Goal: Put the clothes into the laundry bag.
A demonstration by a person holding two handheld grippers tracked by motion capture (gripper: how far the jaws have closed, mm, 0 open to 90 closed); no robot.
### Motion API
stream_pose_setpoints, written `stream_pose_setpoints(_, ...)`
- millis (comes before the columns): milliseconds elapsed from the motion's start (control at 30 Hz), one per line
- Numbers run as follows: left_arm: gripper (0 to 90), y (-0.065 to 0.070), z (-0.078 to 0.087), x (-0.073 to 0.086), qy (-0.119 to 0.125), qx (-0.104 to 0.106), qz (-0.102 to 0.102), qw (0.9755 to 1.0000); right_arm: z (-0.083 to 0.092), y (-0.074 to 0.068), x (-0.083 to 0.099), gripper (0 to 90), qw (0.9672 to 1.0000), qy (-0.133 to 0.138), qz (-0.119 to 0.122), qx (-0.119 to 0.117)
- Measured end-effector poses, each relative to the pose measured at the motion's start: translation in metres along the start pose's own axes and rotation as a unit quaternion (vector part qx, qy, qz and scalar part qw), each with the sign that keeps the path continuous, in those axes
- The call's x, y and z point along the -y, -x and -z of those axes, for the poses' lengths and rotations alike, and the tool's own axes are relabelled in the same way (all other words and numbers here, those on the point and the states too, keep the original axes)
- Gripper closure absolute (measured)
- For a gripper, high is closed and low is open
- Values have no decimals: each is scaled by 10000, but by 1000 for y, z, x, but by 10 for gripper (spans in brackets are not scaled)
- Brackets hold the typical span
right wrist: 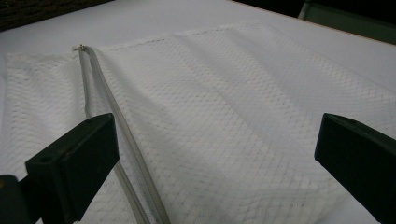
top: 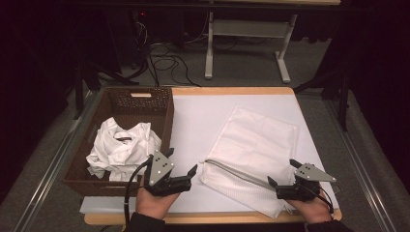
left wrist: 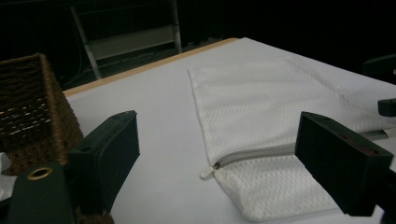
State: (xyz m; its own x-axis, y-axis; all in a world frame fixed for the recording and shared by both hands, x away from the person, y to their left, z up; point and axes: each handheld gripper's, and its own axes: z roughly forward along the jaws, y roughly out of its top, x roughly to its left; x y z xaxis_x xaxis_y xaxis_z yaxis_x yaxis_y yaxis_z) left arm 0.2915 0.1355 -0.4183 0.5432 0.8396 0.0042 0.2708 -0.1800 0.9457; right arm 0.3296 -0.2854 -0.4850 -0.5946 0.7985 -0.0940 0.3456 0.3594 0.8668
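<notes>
The white mesh zip bag (top: 254,152) is lying flat on the worktop (top: 198,121), while the crumpled white cloth (top: 123,147) is waiting in the brown wicker basket (top: 159,104). Nothing is being held: the left tongs (top: 186,171) and the right tongs (top: 283,173) are both spread, so loading is judged unstarted.

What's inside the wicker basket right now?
The wicker basket holds crumpled white clothing, with a dark label showing at a collar. Whatever lies beneath that pile, and the basket's floor under it, is covered.

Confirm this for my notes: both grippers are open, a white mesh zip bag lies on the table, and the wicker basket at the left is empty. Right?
Not quite. The wicker basket is not empty: the high view shows crumpled white clothing in it. The rest holds.
</notes>
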Motion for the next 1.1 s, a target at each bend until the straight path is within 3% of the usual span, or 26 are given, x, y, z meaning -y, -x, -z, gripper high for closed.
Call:
stream_pose_setpoints(333,141,-25,17,2,152,-144,149,9997,1,3,1,3,10000,-18,-43,50)
stream_pose_setpoints(567,148,-43,29,4,179,-415,197,9988,1,4,1,4,9999,-102,-46,58)
stream_pose_setpoints(700,156,-58,35,12,132,-623,368,9973,1,4,2,4,9999,-115,-96,61)
stream_pose_setpoints(967,156,-76,47,18,98,-909,469,9947,2,5,2,7,9998,-147,-130,55)
stream_pose_setpoints(1100,156,-93,59,24,82,-1153,574,9916,1,5,3,8,9997,-181,-141,65)
